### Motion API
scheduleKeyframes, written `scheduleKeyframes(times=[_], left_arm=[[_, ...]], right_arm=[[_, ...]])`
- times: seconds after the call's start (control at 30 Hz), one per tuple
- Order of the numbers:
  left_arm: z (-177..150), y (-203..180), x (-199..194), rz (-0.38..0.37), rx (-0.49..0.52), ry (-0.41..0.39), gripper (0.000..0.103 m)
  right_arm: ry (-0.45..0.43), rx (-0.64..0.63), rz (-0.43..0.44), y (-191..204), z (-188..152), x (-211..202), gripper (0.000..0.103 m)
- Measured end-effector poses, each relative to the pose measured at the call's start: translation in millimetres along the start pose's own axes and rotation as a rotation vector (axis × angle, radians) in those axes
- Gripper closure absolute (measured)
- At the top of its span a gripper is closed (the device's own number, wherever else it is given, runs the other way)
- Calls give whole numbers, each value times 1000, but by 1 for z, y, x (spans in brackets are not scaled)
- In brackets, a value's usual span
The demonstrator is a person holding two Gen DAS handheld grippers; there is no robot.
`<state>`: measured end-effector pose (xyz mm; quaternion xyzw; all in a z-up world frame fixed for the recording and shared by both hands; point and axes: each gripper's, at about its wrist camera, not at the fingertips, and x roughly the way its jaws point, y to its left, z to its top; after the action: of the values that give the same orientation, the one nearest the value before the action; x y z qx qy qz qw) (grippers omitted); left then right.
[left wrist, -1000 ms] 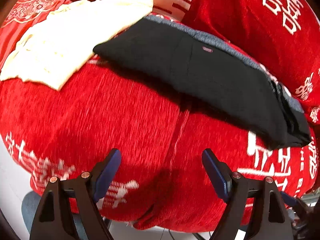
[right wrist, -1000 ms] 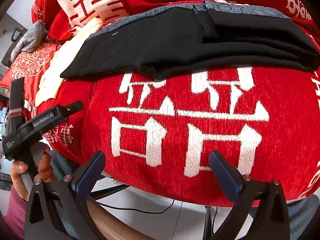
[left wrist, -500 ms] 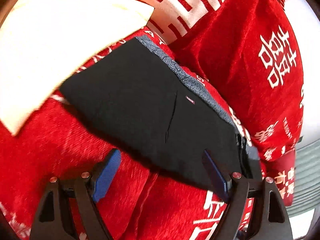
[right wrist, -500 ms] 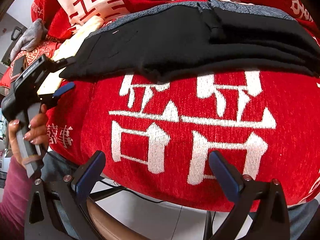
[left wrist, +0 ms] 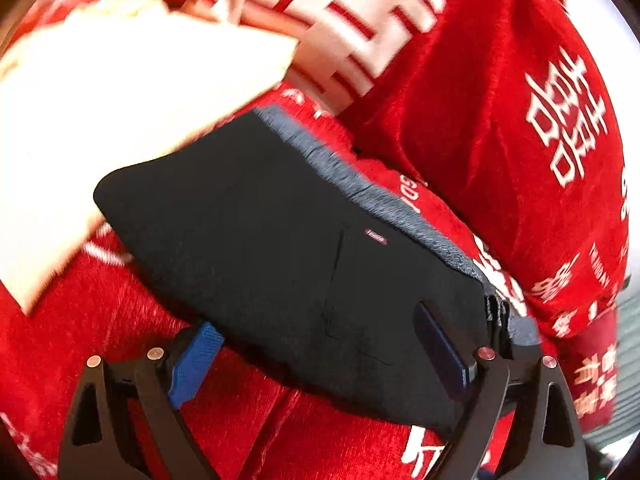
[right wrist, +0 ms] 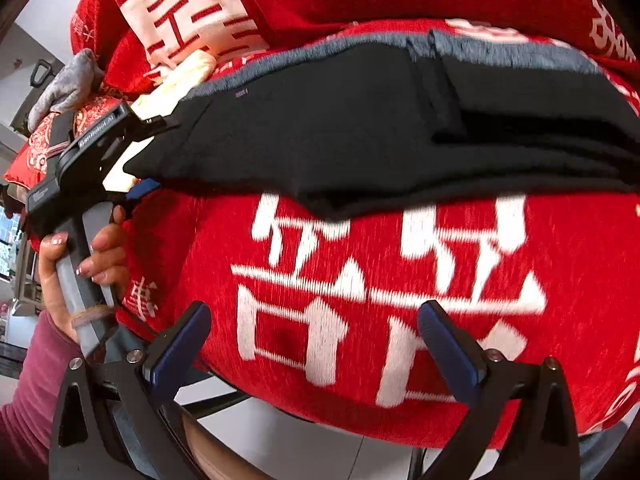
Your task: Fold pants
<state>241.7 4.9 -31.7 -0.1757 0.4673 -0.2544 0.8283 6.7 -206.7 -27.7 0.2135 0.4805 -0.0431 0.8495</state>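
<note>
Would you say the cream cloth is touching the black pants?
Touching: the left wrist view shows the cream cloth overlapping the black pants at their upper edge.

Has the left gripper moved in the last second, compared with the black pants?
Yes. The left gripper, jaws opening, has advanced over the red blanket onto the near edge of the black pants, which lie in place.

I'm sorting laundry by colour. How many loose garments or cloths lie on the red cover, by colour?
Black: 1, the folded black pants with grey waistband
Cream: 1, the flat cream cloth
Grey: 1, the crumpled grey cloth
Total: 3
</note>
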Motion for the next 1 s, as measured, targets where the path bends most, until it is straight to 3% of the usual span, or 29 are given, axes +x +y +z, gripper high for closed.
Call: scheduleKeyframes(times=[0.07,0.17,0.23,0.27,0.37,0.47,0.67,0.77,0.87,1.0], left_arm=[[2,-1,6,21,5,8,10],[4,16,20,7,-72,54,10],[5,16,17,-2,-75,26,11],[5,13,17,24,-64,31,17],[1,7,17,186,1,2,55],[-8,0,12,248,75,-56,58],[-41,-36,15,465,349,-197,58],[-45,-36,14,483,413,-206,58],[-43,-38,13,481,413,-214,58],[-47,-40,15,488,454,-228,58]], right_arm=[[-21,-6,-8,-2,10,-7,0],[-58,-23,-28,-3,31,-19,0],[-79,-39,-29,0,45,-28,0],[-86,-51,-30,3,53,-32,0],[-87,-119,-41,22,85,-37,0],[-68,-190,-46,44,111,-36,0],[80,-311,14,119,165,-2,0],[144,-421,1,163,186,25,0],[216,-508,-40,202,198,54,0],[379,-599,-44,253,201,101,0]])
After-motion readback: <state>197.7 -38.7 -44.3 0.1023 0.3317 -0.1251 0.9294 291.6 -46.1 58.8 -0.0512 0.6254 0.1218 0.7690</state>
